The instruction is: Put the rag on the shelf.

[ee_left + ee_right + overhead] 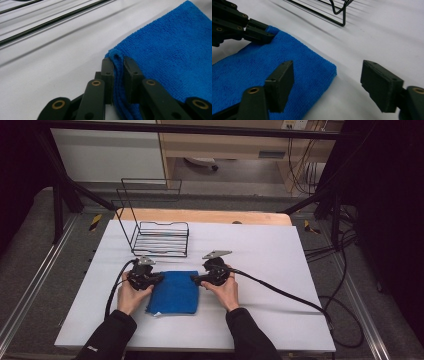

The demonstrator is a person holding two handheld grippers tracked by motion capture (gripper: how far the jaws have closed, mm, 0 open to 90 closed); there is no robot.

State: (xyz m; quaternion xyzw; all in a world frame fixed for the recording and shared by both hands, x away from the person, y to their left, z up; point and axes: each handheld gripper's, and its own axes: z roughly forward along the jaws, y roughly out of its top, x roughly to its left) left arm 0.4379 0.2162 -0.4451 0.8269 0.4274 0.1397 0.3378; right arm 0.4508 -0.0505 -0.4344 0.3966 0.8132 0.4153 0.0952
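White tabletop (270, 270) carried a folded blue cloth (174, 292). Its far corner sat pinched between the left gripper (117, 65)'s closed jaws, a detail the high view blurred. Around the opposite corner, the right gripper (327, 83) stood open, pads clear. Beyond both stood a black wire rack (160, 237).

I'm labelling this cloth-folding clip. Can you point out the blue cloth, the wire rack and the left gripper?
blue cloth (175, 292): high view, middle of its top face.
wire rack (161, 239): high view, its low basket part.
left gripper (117, 61): left gripper view, between the tips of its jaws, pinched on the cloth's corner.
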